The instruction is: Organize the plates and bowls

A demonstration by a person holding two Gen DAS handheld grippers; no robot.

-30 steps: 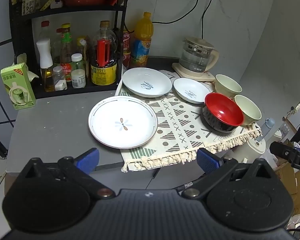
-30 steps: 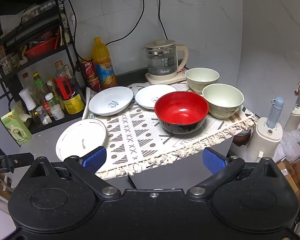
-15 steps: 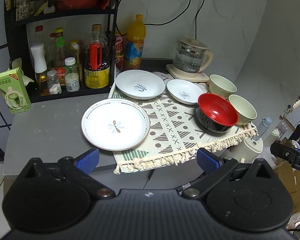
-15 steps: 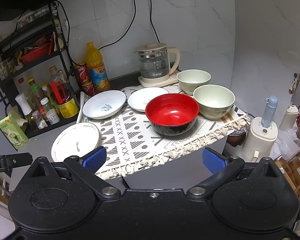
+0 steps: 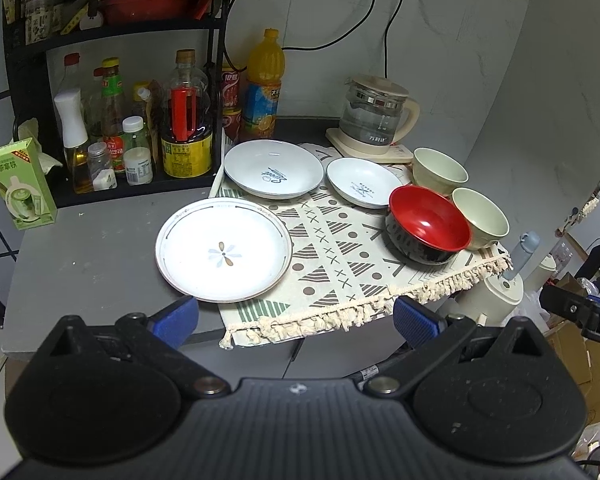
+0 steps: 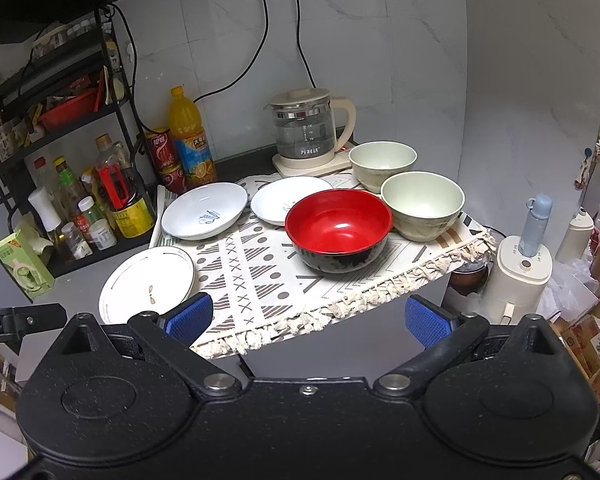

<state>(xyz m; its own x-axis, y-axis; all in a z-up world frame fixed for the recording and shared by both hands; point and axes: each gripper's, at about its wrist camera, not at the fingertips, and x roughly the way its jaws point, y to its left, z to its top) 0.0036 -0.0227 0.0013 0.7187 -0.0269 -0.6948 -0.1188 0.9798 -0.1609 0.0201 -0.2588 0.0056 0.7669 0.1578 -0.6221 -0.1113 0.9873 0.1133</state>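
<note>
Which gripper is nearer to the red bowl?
Right. The right gripper sits just before the red bowl, nearly in line. The left gripper faces the flower plate, with the bowl off to its right.

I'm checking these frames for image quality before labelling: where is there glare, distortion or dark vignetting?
Left wrist view: bright glare washes out the white flower-patterned plate, and fisheye bends the wall edges. Right wrist view: small highlights inside the glossy red bowl, dark vignetting at the corners, and the black storage rack sits in shadow.
</note>
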